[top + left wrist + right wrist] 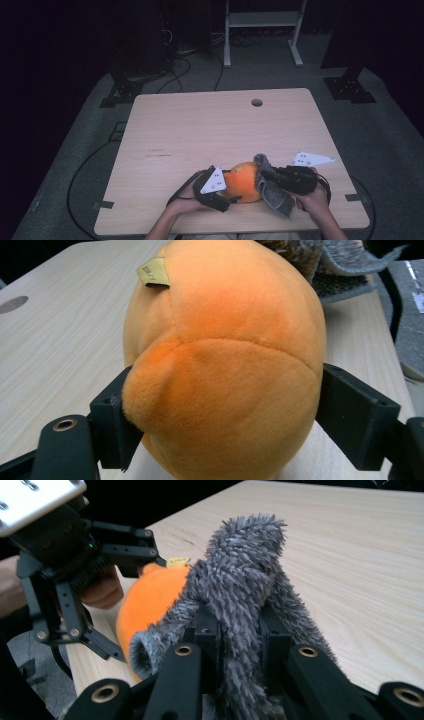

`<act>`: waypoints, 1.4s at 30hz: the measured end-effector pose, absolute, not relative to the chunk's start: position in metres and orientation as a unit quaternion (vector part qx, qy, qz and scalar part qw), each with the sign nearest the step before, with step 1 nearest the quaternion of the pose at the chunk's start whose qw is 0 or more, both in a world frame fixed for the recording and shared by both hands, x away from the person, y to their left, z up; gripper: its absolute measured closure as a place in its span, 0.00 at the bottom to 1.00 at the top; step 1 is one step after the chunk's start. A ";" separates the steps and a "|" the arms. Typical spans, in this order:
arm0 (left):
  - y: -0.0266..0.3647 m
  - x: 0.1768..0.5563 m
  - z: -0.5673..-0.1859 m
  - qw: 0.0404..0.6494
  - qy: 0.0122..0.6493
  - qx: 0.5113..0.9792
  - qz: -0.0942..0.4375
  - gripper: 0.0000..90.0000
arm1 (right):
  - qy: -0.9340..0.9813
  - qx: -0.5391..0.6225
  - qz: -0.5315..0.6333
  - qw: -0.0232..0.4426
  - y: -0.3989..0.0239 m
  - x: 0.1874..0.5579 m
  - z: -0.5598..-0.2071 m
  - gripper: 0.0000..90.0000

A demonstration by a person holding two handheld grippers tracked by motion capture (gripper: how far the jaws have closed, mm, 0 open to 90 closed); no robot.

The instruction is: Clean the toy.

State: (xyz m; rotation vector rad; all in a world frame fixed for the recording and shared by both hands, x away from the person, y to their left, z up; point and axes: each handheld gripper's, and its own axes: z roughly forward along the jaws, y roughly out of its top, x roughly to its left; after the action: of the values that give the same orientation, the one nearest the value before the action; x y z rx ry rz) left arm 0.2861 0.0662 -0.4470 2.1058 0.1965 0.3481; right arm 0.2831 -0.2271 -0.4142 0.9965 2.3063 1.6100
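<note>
Left gripper (226, 191) clamps the orange plush (243, 181) at the tabletop's near edge; right gripper (266, 176) pinches the grey cloth (274, 192) against it. Wiping comes next.

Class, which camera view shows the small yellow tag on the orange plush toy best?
The left gripper view: the tag sits close and sharp on top of the orange plush toy. The right gripper view shows it small beside the grey cloth; the high view is too distant.

Yellow tag (154, 272) on orange plush (225, 365) — print unreadable.
</note>
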 end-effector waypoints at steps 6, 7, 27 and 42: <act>0.065 0.299 -0.438 0.506 0.161 0.843 0.083 0.09 | 0.772 0.346 0.528 0.074 -0.232 0.286 -0.422 0.84; 0.062 0.299 -0.438 0.499 0.155 0.848 0.087 0.10 | 0.772 0.344 0.529 0.077 -0.231 0.284 -0.422 0.84; 0.056 0.282 -0.445 0.489 0.064 0.862 0.117 0.24 | 0.799 0.281 0.522 0.102 -0.216 0.269 -0.398 0.82; 0.065 0.288 -0.446 0.486 0.089 0.864 0.094 0.23 | 0.784 0.336 0.510 0.111 -0.241 0.283 -0.416 0.82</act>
State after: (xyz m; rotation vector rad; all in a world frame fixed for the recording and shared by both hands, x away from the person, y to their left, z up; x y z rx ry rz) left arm 0.2878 0.0646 -0.4458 2.1027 0.2174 0.2293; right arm 0.2828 -0.2411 -0.4157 0.9875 2.3025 1.4996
